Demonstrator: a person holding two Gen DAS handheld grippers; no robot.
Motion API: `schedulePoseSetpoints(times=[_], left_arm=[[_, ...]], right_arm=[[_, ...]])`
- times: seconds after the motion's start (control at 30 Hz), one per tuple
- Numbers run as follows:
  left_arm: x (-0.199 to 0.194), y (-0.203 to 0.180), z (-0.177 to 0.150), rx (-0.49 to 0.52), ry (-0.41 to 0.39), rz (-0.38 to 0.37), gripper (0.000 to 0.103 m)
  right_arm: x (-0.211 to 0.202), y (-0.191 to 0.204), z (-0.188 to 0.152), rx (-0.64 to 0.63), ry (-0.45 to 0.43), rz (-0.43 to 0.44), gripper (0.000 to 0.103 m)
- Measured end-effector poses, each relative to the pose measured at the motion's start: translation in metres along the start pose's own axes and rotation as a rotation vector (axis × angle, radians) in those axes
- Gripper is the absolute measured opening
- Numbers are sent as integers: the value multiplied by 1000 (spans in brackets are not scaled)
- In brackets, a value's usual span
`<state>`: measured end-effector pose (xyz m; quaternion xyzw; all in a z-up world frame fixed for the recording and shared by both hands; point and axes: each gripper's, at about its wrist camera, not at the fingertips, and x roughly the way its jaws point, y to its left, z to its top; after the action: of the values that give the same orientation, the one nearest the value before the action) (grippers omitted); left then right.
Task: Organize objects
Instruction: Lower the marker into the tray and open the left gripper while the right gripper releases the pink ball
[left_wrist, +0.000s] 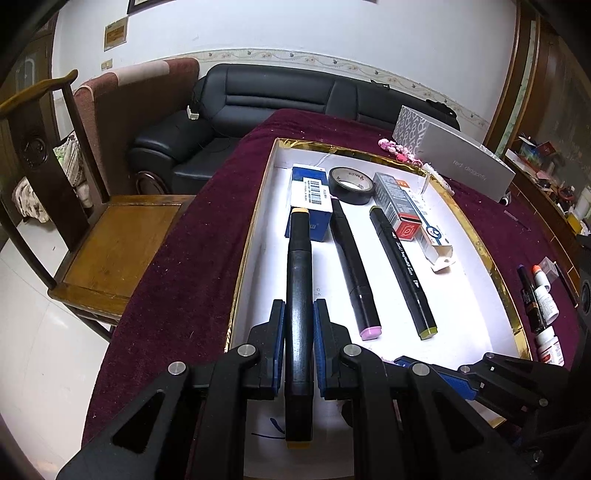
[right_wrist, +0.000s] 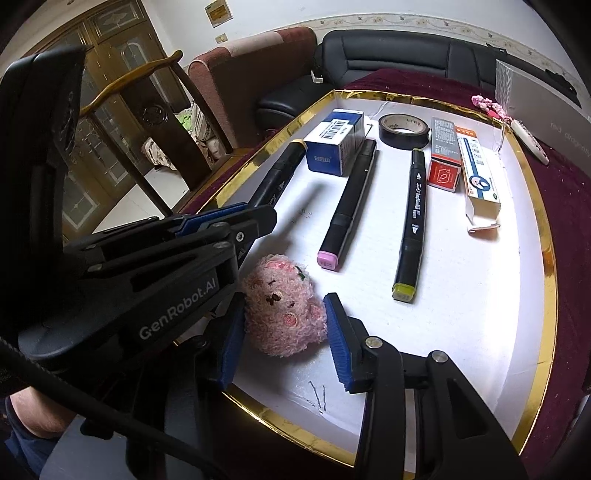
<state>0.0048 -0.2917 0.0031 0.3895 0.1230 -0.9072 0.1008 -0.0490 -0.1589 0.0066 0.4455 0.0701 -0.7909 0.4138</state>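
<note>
Right wrist view: gold-rimmed tray (right_wrist: 546, 236) holds markers, boxes, tape roll (right_wrist: 404, 131); right tongs (right_wrist: 286, 325) released around pink plush (right_wrist: 284, 310) at tray's near edge; left tongs (left_wrist: 299, 332) clenched on tan-capped marker (left_wrist: 298, 295) inside tray

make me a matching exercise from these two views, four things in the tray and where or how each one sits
Things:
1. orange-capped marker
2. pink plush toy
3. black tape roll
4. pink-capped marker

States:
A. lying flat, beside the blue box
B. clamped in the left gripper
C. between the right gripper pads
D. at the tray's far end

Pairs: 1-B, 2-C, 3-D, 4-A
</note>
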Motion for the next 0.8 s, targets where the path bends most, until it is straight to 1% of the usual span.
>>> schedulePoseSetpoints(times=[0.07,0.23,0.33,0.4,0.47,0.53,0.57,0.67,0.8], left_arm=[[0,3,0,-14,-4,-13,12],[-3,12,2,-63,-10,-62,12],[-9,14,3,-78,-47,-56,13],[-14,19,4,-106,-76,-71,13],[-16,25,5,-144,-92,-92,14],[-17,31,5,-175,-100,-110,20],[-17,32,5,-182,-102,-112,20],[-16,32,6,-188,-102,-112,20],[-17,29,6,-166,-119,-108,20]], right_arm=[[0,-2,0,10,-2,8,46],[-2,-2,-2,25,-3,27,48],[-4,-4,-3,41,-7,39,48],[-8,-5,-3,46,-17,44,48],[-11,-5,-3,51,-23,47,50],[-15,-6,-3,60,-32,53,50],[-17,-7,-3,64,-38,53,50],[-30,-7,-4,75,-59,72,50],[-52,-9,-5,86,-93,72,50]])
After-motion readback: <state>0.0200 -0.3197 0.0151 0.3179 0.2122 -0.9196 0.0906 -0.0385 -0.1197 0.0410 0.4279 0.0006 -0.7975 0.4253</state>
